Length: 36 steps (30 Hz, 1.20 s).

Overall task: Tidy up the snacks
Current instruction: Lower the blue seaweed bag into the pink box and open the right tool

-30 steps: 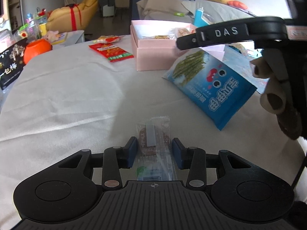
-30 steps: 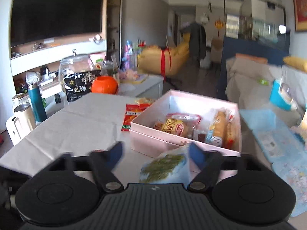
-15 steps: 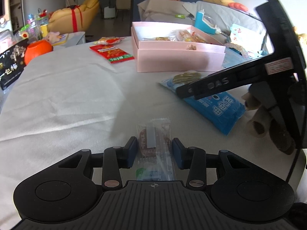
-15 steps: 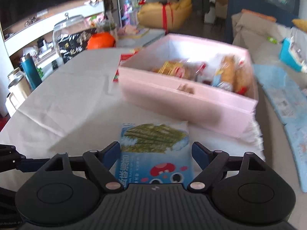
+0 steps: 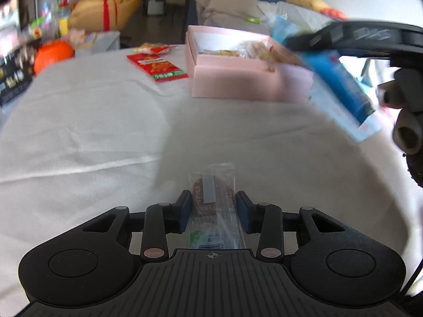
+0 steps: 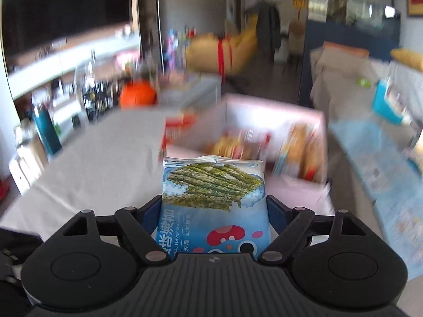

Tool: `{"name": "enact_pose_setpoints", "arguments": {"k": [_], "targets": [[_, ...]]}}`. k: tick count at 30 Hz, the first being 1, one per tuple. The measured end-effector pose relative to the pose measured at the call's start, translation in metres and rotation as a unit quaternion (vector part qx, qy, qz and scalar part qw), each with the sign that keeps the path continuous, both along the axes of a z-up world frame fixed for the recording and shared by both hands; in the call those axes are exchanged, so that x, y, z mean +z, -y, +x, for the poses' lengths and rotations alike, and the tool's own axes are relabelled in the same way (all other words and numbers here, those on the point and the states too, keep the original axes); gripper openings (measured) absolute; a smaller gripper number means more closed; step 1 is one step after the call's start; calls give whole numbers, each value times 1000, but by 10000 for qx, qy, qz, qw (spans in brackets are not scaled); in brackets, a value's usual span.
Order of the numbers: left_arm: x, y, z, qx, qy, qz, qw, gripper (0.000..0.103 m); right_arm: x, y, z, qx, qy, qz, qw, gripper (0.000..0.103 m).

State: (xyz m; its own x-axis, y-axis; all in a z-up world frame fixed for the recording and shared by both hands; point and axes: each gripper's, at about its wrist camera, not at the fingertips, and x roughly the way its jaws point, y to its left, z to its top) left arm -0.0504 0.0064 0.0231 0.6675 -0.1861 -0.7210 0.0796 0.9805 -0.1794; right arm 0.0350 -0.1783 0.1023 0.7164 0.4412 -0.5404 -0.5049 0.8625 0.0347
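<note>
Blue and printed with green seaweed sticks, a snack bag (image 6: 213, 206) sits between the pads of the right tongs (image 6: 213, 212), which are closing on it and carry it clear of the worktop (image 5: 100, 132), in front of the pink box (image 5: 246, 79). From the left wrist view the same bag (image 5: 341, 89) hangs tilted and blurred near the worktop's right edge, with the person's fingers (image 5: 407, 129) wrapped round the handle beside it. The pink box stands toward the far edge, open, with several packets inside. A red packet (image 5: 157, 67) lies flat just left of the box. The left tongs (image 5: 213, 212) are closing on a small clear-wrapped bar (image 5: 212, 198) that lies on the white cloth by the near edge, their pads at its sides. An orange ball (image 5: 53, 54) sits at the far left corner.
</note>
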Motion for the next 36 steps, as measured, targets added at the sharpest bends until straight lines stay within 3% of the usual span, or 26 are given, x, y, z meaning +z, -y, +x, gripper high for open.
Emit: {"name": "enact_pose_setpoints", "arguments": {"k": [7, 12, 16, 21, 23, 26, 28, 31, 33, 36], "targets": [[54, -5, 42, -207, 749, -130, 9969, 42, 79, 29, 8, -383, 948, 324, 9942, 82], [101, 0, 130, -434, 1562, -538, 9853, 44, 111, 43, 38, -853, 1157, 348, 9890, 82], [83, -9, 202, -561, 1002, -1175, 9864, 42, 122, 44, 68, -1116, 1037, 304, 9879, 82], [53, -50, 193, -213, 1292, -1531, 9795, 42, 111, 21, 102, -1117, 868, -55, 9899, 83], [45, -69, 187, 0, 1261, -1541, 9800, 42, 97, 6, 124, -1048, 595, -86, 9927, 83], [39, -96, 178, 286, 1265, -1234, 9838, 42, 67, -14, 159, -914, -91, 104, 9957, 85], [34, -115, 174, 476, 1235, -1092, 9852, 42, 43, -24, 183, -875, -733, 28, 9935, 85], [24, -142, 168, 826, 1179, -1162, 9827, 42, 20, -33, 198, -964, -1227, -45, 9877, 85], [13, -154, 165, 1059, 1149, -1285, 9793, 42, 11, -39, 199, -997, -1370, -285, 9851, 85], [-3, -168, 160, 1305, 1126, -1440, 9744, 42, -3, -55, 200, -893, -1725, -1079, 9750, 85]]}}
